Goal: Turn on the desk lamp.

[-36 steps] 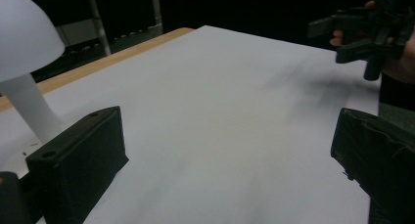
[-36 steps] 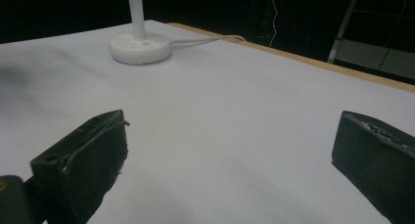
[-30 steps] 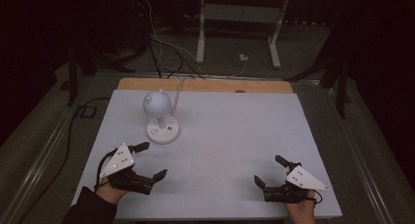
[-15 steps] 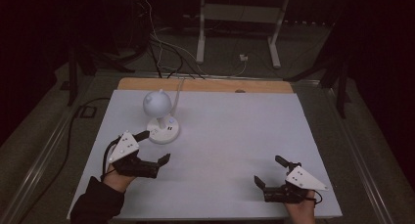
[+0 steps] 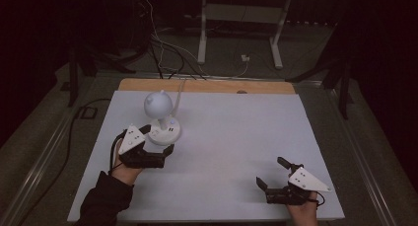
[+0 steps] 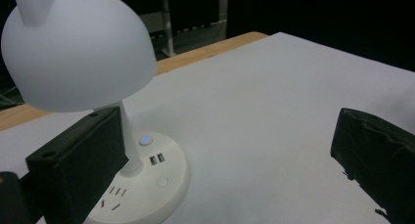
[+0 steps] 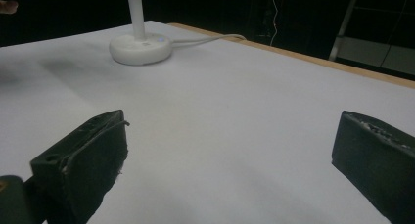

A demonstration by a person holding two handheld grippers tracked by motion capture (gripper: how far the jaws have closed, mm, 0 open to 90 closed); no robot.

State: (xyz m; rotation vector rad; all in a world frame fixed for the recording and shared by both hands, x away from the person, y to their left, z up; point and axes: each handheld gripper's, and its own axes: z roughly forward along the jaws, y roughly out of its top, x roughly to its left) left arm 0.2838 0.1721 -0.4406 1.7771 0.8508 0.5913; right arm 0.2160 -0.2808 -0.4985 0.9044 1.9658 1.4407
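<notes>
The left gripper, jaws spread, is closing in on the white lamp at ten o'clock on the tabletop. Next, probably, pressing its base button. The right gripper, also spread, is idling at five o'clock.

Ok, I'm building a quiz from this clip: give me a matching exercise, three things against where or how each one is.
Things:
1. left gripper
2. right gripper
3. lamp

Places or states:
A. stands at the table's far left, a small blue light on its base
B. open, at the near right corner, well away from the lamp
C. open, right beside the lamp's base

Pairs: 1-C, 2-B, 3-A
</notes>
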